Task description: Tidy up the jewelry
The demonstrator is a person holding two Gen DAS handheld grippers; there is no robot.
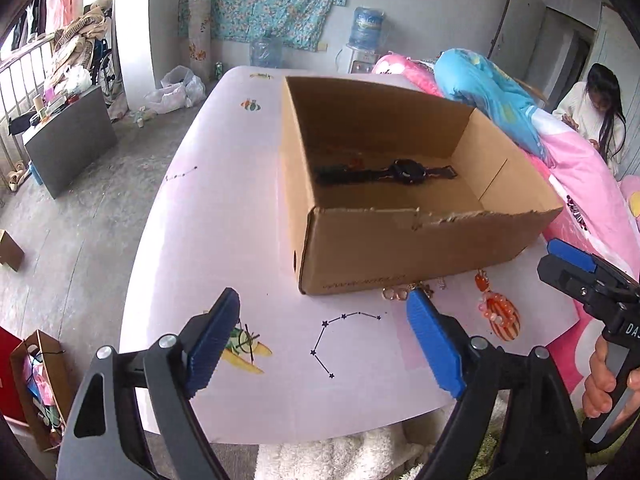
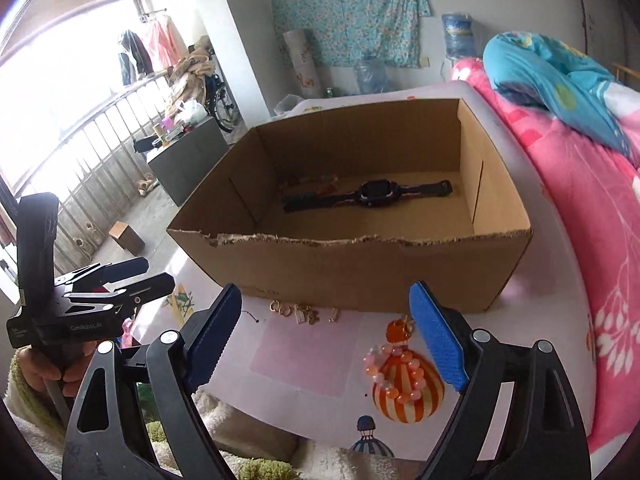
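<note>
An open cardboard box (image 1: 420, 248) (image 2: 360, 268) stands on the pale pink table (image 1: 224, 216). A black watch (image 1: 404, 173) (image 2: 370, 194) lies flat on its floor, with a small reddish piece (image 1: 354, 161) (image 2: 326, 188) beside it. In front of the box lie small gold jewelry pieces (image 1: 394, 293) (image 2: 298, 312) and a pink bead bracelet (image 1: 496, 312) (image 2: 394, 372). My left gripper (image 1: 324, 344) hangs open over the near table, nothing between its blue pads. My right gripper (image 2: 326, 340) is open too, the bracelet just inside its right finger (image 2: 438, 344).
Pink and blue bedding (image 1: 520, 120) (image 2: 580, 184) is piled against the table's right side. A person (image 1: 596, 116) sits at the far right. A grey cabinet (image 1: 68, 140) and a paper bag (image 1: 40, 392) stand on the floor to the left. A fluffy rug (image 1: 340, 452) lies below the near edge.
</note>
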